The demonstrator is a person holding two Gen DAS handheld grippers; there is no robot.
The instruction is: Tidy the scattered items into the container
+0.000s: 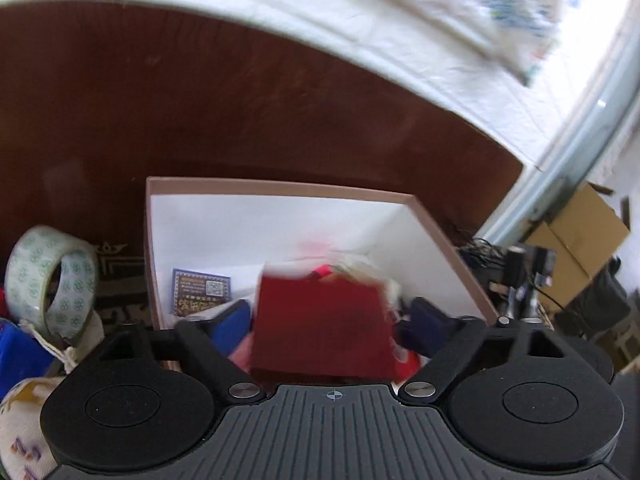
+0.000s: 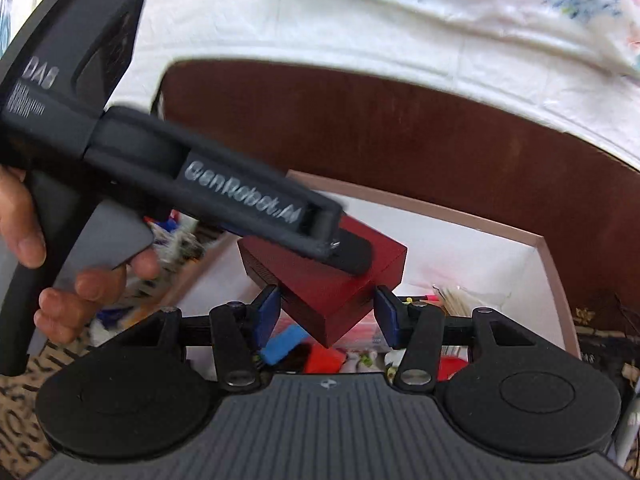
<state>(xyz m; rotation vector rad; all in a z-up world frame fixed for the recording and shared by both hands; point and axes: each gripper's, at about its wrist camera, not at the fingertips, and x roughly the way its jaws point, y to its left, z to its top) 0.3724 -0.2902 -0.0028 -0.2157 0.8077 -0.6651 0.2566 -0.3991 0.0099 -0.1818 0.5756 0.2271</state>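
Note:
A dark red box (image 1: 322,326) sits between the blue pads of my left gripper (image 1: 332,320), which is shut on it above the pink-rimmed white container (image 1: 280,190). In the right wrist view the same red box (image 2: 340,280) hangs over the container (image 2: 552,264), with the left gripper's fingers (image 2: 352,254) clamped on it from the upper left. My right gripper (image 2: 326,314) is open, its blue pads (image 2: 268,316) either side of the box's lower corner without clearly touching it. Several small items lie in the container.
A roll of patterned tape (image 1: 52,280) and a small cloth pouch (image 1: 24,420) lie left of the container. A brown headboard (image 1: 240,100) and white bedding (image 2: 360,20) stand behind. Cardboard boxes (image 1: 580,240) and cables sit at right.

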